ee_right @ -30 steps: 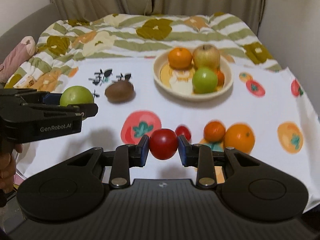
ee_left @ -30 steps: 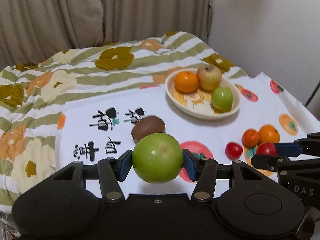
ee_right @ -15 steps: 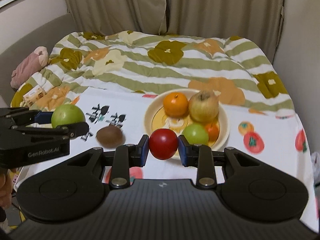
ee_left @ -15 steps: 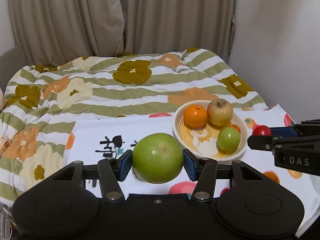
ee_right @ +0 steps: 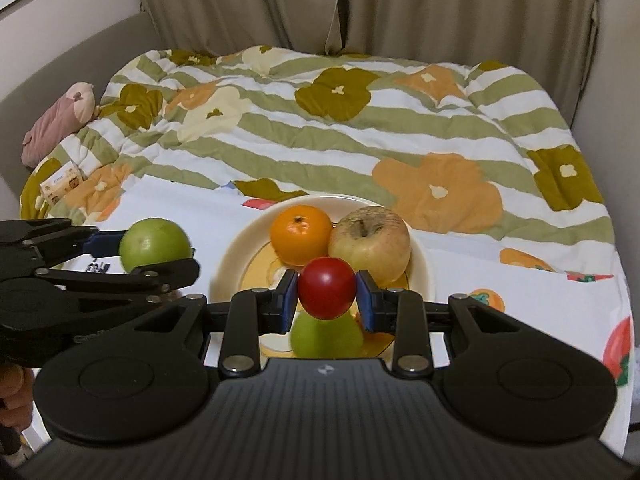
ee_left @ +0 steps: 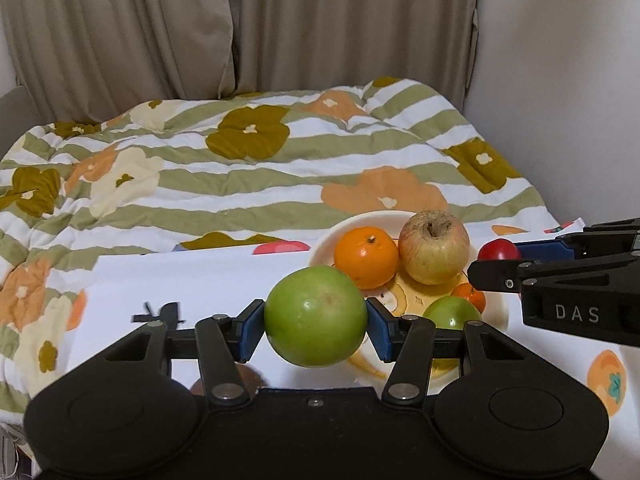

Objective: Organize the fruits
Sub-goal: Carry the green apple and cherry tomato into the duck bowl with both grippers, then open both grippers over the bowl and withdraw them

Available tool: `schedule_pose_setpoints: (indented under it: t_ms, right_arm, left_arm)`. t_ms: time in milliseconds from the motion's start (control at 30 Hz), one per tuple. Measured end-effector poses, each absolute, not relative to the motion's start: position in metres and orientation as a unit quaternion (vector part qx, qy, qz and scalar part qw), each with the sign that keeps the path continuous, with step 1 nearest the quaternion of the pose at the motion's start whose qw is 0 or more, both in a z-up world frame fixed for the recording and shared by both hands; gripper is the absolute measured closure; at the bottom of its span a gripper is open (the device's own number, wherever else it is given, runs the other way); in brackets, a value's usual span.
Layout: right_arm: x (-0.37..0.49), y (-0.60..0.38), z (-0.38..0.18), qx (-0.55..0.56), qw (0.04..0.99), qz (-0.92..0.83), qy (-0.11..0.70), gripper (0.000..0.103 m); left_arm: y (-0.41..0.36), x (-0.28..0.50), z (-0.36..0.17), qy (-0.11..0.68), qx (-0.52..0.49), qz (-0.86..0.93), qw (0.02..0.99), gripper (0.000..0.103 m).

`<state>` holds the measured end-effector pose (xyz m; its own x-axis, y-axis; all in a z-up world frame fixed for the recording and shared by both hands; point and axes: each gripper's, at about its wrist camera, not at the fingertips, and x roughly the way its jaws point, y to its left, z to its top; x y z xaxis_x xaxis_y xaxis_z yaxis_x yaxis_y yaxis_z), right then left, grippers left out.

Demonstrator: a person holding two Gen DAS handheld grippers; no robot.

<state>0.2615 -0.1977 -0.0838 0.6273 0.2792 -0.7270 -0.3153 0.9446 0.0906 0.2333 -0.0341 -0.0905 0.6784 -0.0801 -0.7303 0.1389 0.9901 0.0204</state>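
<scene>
My left gripper [ee_left: 316, 317] is shut on a large green apple [ee_left: 316, 316] and holds it in the air just left of the cream bowl [ee_left: 326, 242]. My right gripper [ee_right: 327, 294] is shut on a small red tomato [ee_right: 327, 293] and holds it above the bowl [ee_right: 230, 258]. In the bowl lie an orange [ee_right: 300, 234], a yellowish apple [ee_right: 372, 240], a green apple [ee_right: 326, 336] and a small orange [ee_left: 472, 296]. The held green apple also shows in the right wrist view [ee_right: 155, 245], and the held tomato in the left wrist view [ee_left: 498, 249].
The bowl stands on a white fruit-print cloth [ee_right: 520, 300] over a striped floral quilt [ee_right: 320, 120]. A brown kiwi [ee_left: 248, 380] lies low, mostly hidden behind my left gripper. A pink soft toy [ee_right: 60, 120] lies at the far left. Curtains and walls stand behind.
Both grippers have moved forward and up toward the bowl with their fruit. The tomato is now over the bowl; the loose fruit on the cloth has dropped out of view.
</scene>
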Motion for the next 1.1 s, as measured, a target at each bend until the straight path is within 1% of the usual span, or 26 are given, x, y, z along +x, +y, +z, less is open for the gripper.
schedule_pose_setpoints:
  t_ms: [367,600,633,667,700,733,767,1100]
  right_arm:
    - [0.292,-0.211,-0.104,-0.005,0.889,0.188,0.417,0.057]
    - [0.296,-0.217,-0.11,0.003,0.883,0.191,0.428,0.057]
    - [0.297,-0.217,-0.11,0.003,0.883,0.191,0.429,0.057]
    - [0.297,-0.217,-0.11,0.003,0.883,0.192,0.428,0.057]
    - [0.297,-0.217,-0.111,0.003,0.883,0.192,0.428,0.057]
    - [0.297,-0.217,-0.111,0.003,0.883,0.191,0.428,0.057]
    - [0.297,-0.217,-0.11,0.003,0.884,0.192,0.427,0.057]
    - [0.3,-0.202,-0.11,-0.004,0.881,0.209,0.424,0.057]
  left_arm:
    - [-0.067,0.275,-0.133,0.436,0.067,-0.061,0.895,0.045]
    - [-0.074,0.284,-0.145,0.448,0.079,-0.064,0.888,0.045]
    - [-0.075,0.284,-0.144,0.446,0.081,-0.063,0.889,0.043]
    - [-0.075,0.284,-0.142,0.442,0.083,-0.062,0.891,0.032]
    - [-0.074,0.283,-0.139,0.435,0.083,-0.062,0.894,0.016]
    - [-0.071,0.281,-0.136,0.429,0.08,-0.063,0.898,0.012]
    - [-0.069,0.278,-0.133,0.422,0.078,-0.064,0.901,0.01]
    - [-0.038,0.247,-0.116,0.41,0.048,-0.043,0.91,0.01]
